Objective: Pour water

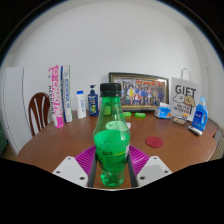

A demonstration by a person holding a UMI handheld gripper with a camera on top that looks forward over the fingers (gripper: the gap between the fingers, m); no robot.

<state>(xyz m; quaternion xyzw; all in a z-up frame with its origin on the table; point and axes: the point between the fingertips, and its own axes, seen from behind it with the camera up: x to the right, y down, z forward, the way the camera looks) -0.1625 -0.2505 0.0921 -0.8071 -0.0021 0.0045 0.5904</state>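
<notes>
Green bottle [111, 140] pinched between gripper [111, 172] fingers above wooden table [60, 145].

A green plastic bottle [111, 140] with a black cap stands upright between the gripper's [110, 172] two fingers, its base low between the purple pads [87, 158]. It looks mostly full of green liquid.

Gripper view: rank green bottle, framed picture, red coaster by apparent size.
1. Green bottle: largest, but it stands between the gripper fingers, nearest the camera, so this is unsure.
2. Framed picture, far across the table.
3. Red coaster: smallest.
</notes>
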